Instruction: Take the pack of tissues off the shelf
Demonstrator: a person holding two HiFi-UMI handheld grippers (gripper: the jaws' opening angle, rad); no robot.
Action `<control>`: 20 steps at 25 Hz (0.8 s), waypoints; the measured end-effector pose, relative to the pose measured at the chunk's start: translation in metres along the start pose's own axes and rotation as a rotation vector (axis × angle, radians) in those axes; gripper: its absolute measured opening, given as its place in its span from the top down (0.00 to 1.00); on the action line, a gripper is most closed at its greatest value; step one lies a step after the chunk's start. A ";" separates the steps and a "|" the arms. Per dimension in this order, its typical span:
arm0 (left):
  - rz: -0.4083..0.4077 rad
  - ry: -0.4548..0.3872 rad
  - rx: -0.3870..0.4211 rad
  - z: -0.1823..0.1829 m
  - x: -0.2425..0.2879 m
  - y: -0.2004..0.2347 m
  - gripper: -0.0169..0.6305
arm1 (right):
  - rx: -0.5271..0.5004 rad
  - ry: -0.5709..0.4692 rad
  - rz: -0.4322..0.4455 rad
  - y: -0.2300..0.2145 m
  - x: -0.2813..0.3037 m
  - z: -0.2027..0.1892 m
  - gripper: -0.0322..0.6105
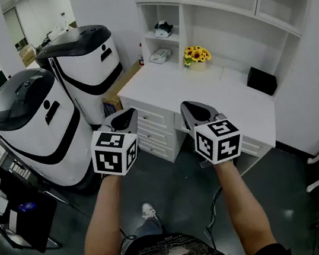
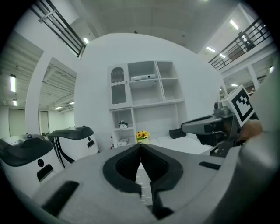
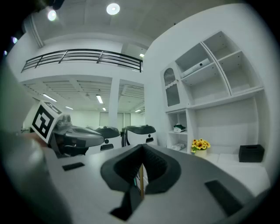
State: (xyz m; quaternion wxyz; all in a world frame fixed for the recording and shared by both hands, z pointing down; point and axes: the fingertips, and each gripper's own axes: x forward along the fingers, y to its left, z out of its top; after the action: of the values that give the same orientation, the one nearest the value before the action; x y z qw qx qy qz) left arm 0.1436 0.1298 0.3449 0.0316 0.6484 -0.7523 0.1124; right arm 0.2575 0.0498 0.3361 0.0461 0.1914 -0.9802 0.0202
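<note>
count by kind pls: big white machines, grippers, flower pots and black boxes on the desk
white machines: 2
grippers: 2
flower pot: 1
black box: 1
total: 6

The surface and shelf are white, and the pack of tissues is a pale grey-white. The sunflowers by the back edge are yellow, and the box near the right corner is black. The left claw and right claw are grey, their cubes patterned with black-and-white squares. The machines are white with black bands.
</note>
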 end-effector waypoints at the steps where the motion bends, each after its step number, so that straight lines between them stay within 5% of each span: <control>1: 0.001 0.001 0.000 0.000 0.002 0.001 0.96 | 0.001 -0.002 0.001 -0.002 0.002 0.001 0.95; 20: -0.036 -0.007 0.001 0.011 0.093 0.064 0.96 | 0.008 0.003 -0.049 -0.046 0.097 0.009 0.94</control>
State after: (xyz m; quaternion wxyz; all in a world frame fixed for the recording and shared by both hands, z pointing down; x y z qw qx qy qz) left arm 0.0676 0.0462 0.3436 0.0303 0.6624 -0.7404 0.1099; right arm 0.1843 -0.0301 0.3379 0.0472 0.2157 -0.9750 0.0234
